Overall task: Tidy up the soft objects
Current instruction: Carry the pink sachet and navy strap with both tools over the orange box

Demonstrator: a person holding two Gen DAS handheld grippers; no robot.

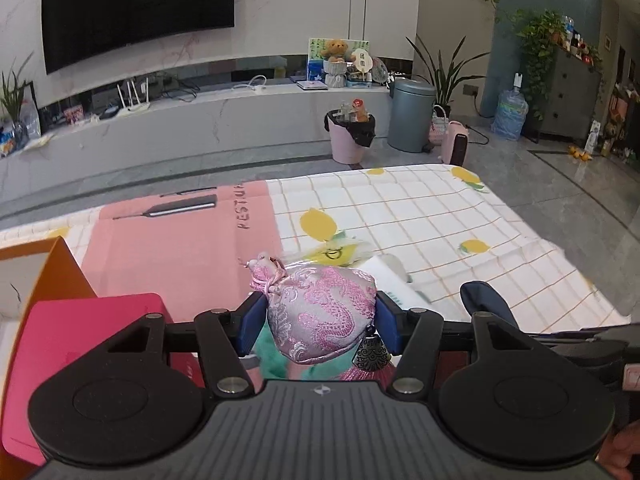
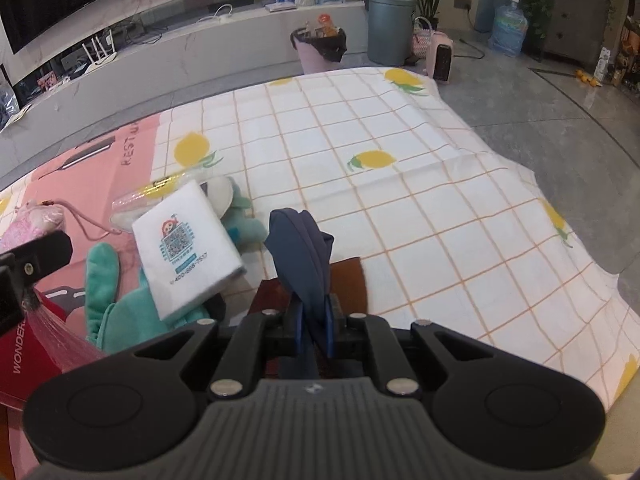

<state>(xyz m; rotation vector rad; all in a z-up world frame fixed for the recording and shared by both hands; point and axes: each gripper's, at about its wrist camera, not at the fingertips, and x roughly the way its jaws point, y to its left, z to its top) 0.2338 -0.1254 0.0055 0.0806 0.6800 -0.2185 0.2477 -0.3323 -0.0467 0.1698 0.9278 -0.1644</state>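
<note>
My left gripper is shut on a pink brocade drawstring pouch, its blue pads pressing both sides. The pouch hangs lifted above the table, with a dark metal charm and a pink tassel dangling beneath. In the right wrist view the same pouch shows at the far left. My right gripper is shut on a folded navy cloth that sticks up between the pads. A teal plush toy lies on the table with a white tissue pack on top of it.
A lemon-print checked cloth covers the table, with a pink mat on its left part. A red box and an orange box stand at the near left. A brown flat item lies under the navy cloth.
</note>
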